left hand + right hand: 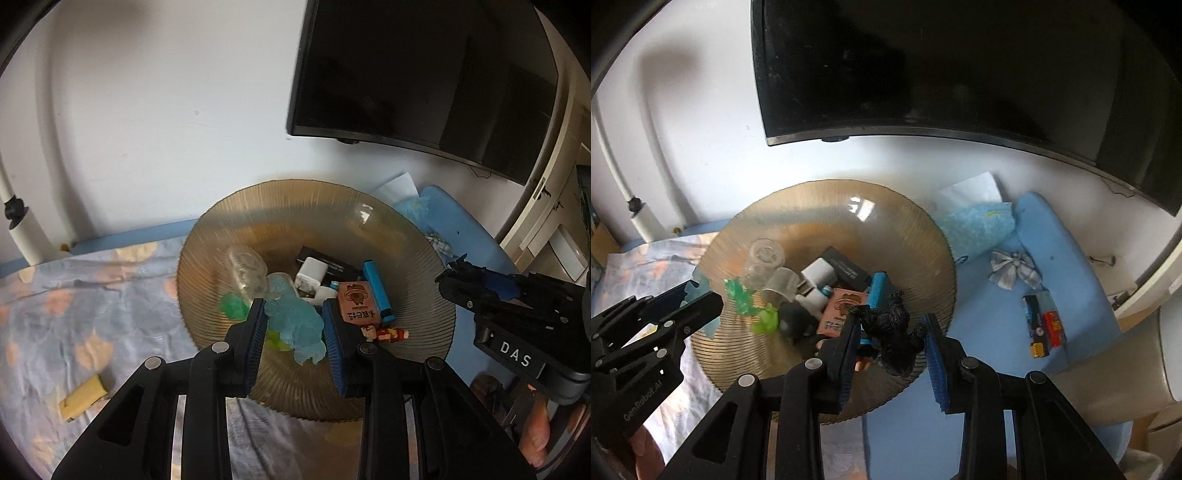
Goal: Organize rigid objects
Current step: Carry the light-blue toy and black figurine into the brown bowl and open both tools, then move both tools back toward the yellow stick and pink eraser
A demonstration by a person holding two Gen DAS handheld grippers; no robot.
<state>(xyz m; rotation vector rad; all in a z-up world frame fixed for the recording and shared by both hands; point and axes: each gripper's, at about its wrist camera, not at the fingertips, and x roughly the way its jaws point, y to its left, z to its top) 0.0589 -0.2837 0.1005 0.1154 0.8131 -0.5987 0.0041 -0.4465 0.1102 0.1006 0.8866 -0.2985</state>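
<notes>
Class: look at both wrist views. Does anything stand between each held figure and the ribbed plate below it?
Nothing visible. The pale blue figure in the left gripper and the black figure in the right gripper hang directly over the plate, among items already there.

Small items crowd the ribbed amber bowl (424,295) centre, its far inner slope bare; open bedsheet (74,314) left, a television (424,74) overhanging behind
</notes>
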